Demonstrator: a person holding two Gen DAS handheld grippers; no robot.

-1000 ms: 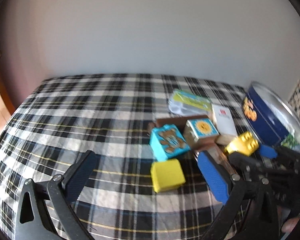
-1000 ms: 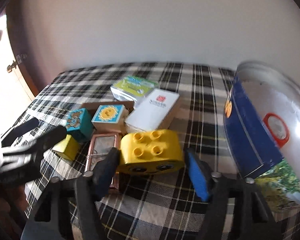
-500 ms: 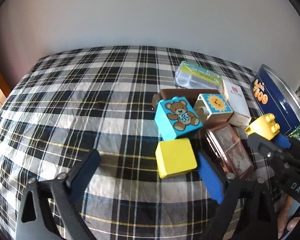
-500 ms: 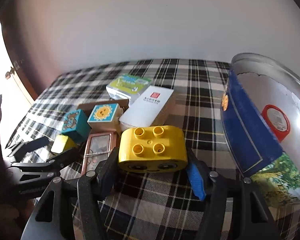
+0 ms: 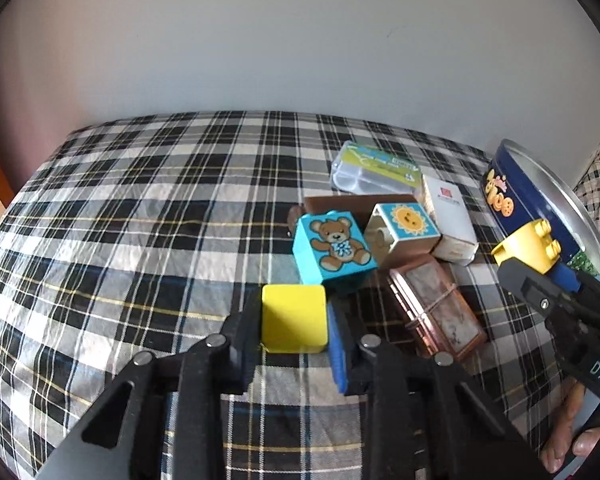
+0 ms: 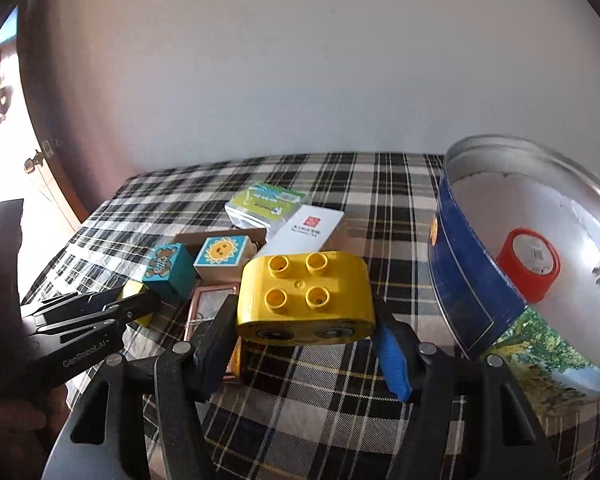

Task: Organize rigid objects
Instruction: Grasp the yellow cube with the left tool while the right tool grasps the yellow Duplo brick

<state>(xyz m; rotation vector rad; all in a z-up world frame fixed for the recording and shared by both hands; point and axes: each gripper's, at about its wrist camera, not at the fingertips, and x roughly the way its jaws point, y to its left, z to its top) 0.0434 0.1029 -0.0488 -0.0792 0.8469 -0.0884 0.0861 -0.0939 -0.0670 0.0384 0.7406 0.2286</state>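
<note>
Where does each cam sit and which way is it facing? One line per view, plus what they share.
Left wrist: on the left gripper, looking along its fingers at the yellow cube they clamp; the right gripper and some bare fingers show at right.
Right wrist: on the right gripper, looking at the yellow studded brick it clamps; the left gripper shows at left.
Shared: plaid cloth, bear block, sun block, blue tin.

Each tool is matte black, with angular linkage arms joined by round silver screws. The left tool (image 5: 294, 328) carries one black pad and one blue pad, as does the right tool (image 6: 306, 332). White lettering marks their bodies. Bare fingertips (image 5: 580, 446) show skin.
</note>
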